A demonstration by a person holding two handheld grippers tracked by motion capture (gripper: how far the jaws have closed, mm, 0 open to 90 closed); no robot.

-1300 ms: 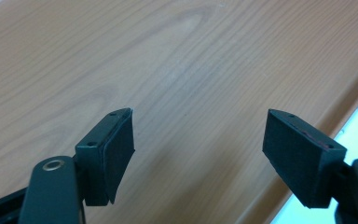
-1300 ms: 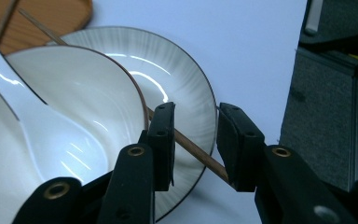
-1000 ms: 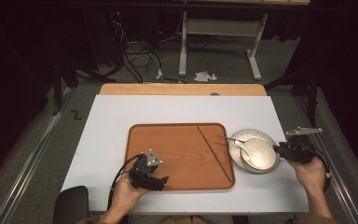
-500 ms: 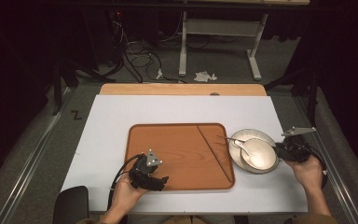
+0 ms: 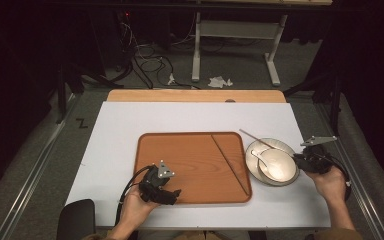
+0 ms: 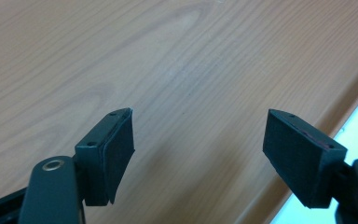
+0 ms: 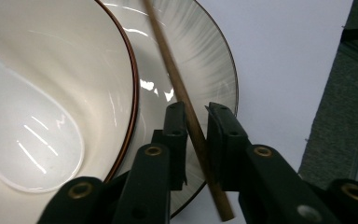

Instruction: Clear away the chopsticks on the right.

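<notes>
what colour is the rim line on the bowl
A thin dark brown line rims the cream bowl; it shows best in the right gripper view.

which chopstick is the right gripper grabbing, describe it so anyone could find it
Start at the wooden tray; just right of it sits a plate with a bowl on it. The chopstick lies across that plate's rim, between the right gripper jaws. The other chopstick lies inside the tray.
</notes>
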